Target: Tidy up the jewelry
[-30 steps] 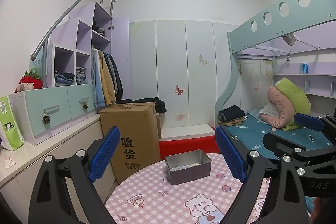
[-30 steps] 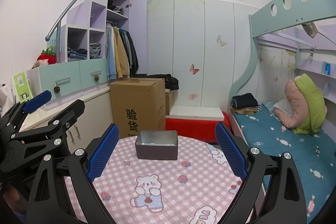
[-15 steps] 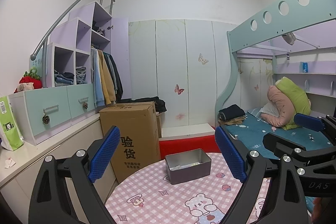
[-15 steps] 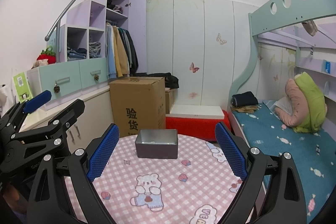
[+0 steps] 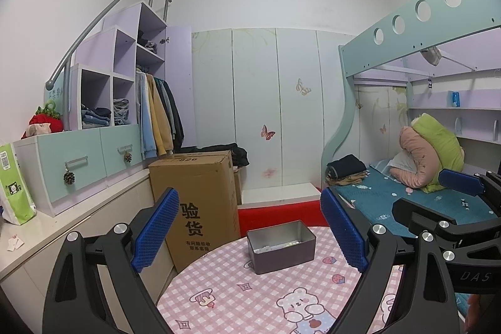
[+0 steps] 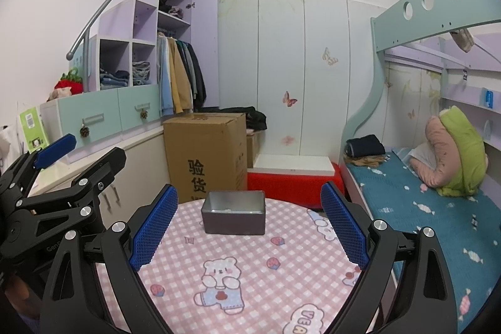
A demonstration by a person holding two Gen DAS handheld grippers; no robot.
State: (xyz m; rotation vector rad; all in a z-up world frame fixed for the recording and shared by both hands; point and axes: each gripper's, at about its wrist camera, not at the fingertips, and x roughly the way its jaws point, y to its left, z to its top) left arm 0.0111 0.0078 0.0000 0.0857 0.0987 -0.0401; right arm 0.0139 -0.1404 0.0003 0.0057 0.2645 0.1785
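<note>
Left wrist view: we hold left gripper [image 5: 250, 235] spread, empty; right gripper [image 6: 249, 229] likewise. Metal tin [image 5: 281, 246] sits ahead between our pads, pale jewelry bits inside. We should descend slowly, centred over rim, avoid tipping tin.

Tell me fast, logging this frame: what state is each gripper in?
Left gripper: open, holding nothing, above the table.
Right gripper: open, holding nothing, facing the metal tin.

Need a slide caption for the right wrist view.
Open right gripper above pink checked tablecloth, facing open grey metal tin.
</note>
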